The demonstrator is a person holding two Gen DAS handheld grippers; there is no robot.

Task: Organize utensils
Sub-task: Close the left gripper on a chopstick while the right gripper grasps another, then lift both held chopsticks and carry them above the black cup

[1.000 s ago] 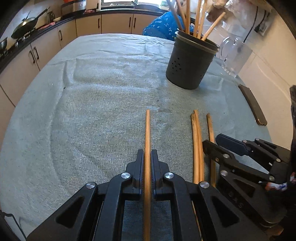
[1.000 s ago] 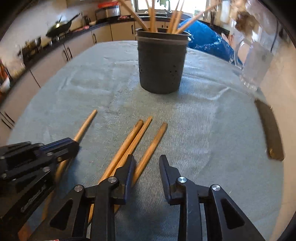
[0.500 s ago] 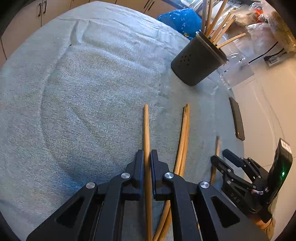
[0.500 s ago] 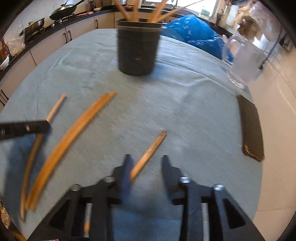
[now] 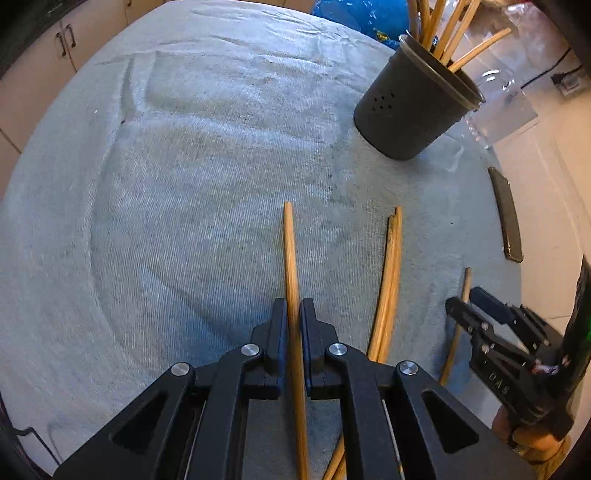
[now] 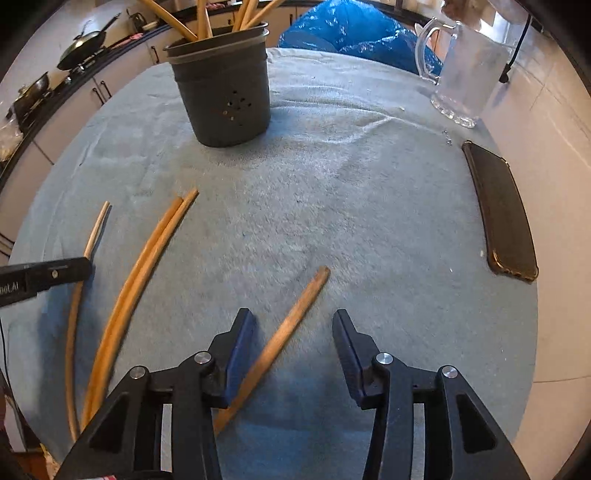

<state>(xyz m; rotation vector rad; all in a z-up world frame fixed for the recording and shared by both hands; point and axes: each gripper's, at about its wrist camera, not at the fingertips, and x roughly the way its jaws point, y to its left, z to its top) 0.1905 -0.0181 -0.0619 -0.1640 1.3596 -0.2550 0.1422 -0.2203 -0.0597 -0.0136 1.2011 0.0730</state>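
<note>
My left gripper is shut on a wooden chopstick that points forward over the grey cloth. A pair of chopsticks lies on the cloth to its right, and one more chopstick lies beyond them. My right gripper is open low over that single chopstick, which lies slanted between its fingers. The pair lies to its left. The dark utensil holder with several chopsticks in it stands at the back, also in the left wrist view. The left gripper shows at the left edge.
A dark phone lies at the right edge of the cloth. A glass jug stands at the back right. A blue bag sits behind the table. Kitchen cabinets and pans run along the left.
My left gripper has lifted with its chopstick and tilted to look down. My right gripper has moved right from the pair to the single chopstick and opened wider around it.
</note>
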